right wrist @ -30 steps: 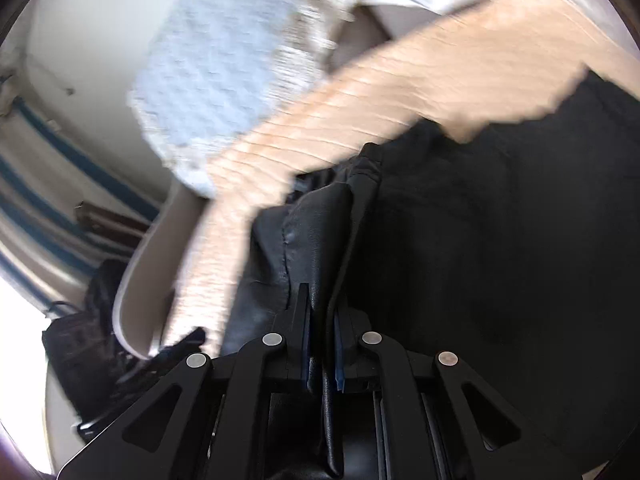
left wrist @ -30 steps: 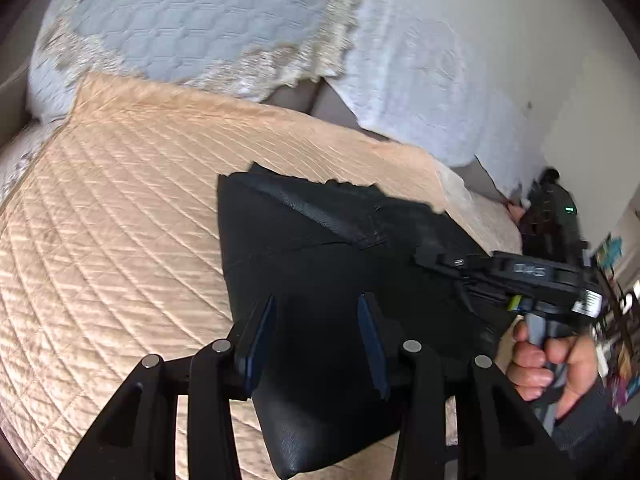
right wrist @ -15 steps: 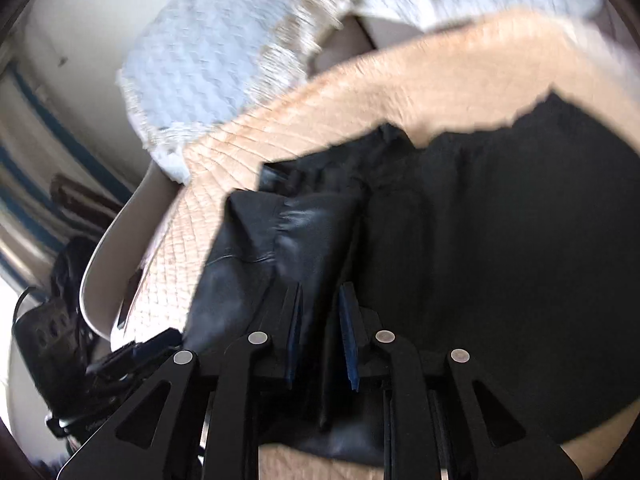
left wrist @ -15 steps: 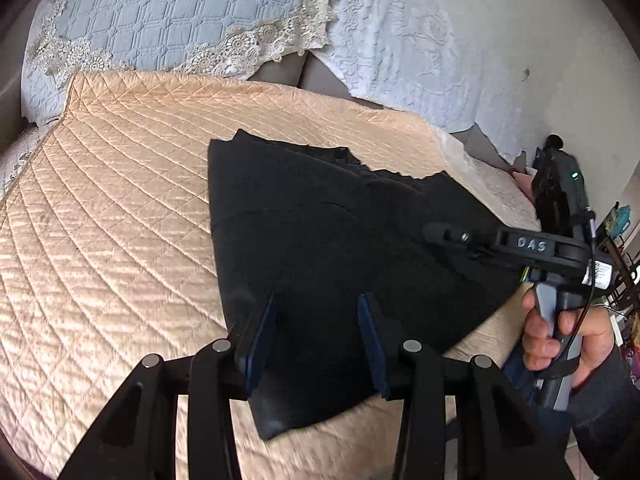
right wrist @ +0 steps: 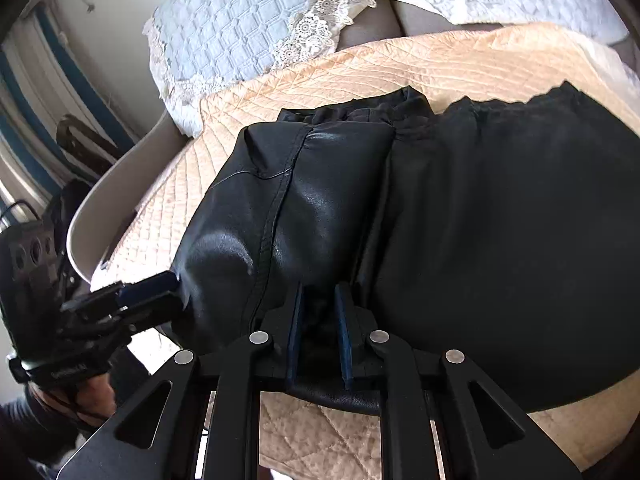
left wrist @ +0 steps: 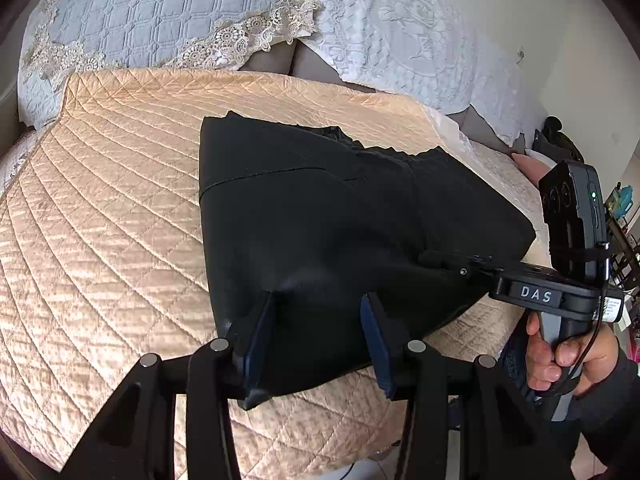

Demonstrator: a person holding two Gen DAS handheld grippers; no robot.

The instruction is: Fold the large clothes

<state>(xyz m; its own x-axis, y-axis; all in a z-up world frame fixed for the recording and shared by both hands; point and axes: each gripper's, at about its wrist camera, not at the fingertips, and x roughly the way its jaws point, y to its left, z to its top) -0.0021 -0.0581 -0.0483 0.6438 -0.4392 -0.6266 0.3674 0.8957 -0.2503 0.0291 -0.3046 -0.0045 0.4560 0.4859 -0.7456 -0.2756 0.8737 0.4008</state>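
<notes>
One black leather-look garment (left wrist: 340, 220) lies on the bed, on the peach quilted bedspread (left wrist: 120, 200). It is already doubled over into a broad wedge, with its gathered waistband towards the pillows and its near edge towards the person. It sits well in from the bedspread's edges, which I judge gives room to turn a further fold without the cloth sliding off.

The left claw (left wrist: 316, 298) hangs over the near corner of the garment with its two jaws clearly apart. The black cloth is under and between them but not pinched. It looks placed to steady or take that corner.

The right claw (right wrist: 319, 288) is at the near edge further along, by a thick, shiny lapped section. Its jaws stand only narrowly apart and have just been closing. A ridge of the garment fills the gap between the blue pads (right wrist: 295, 320), but I cannot tell whether they are biting on it. Taking the edge at two spaced places would let the hem lift evenly.

By count:
- one garment
- two claws
- two pillows at the head, one pale blue with lace trim (left wrist: 160, 12) and one white embossed (left wrist: 400, 40)
- two hands, the right hand (left wrist: 560, 352) and the left hand (right wrist: 80, 396), each on a claw's handle
</notes>
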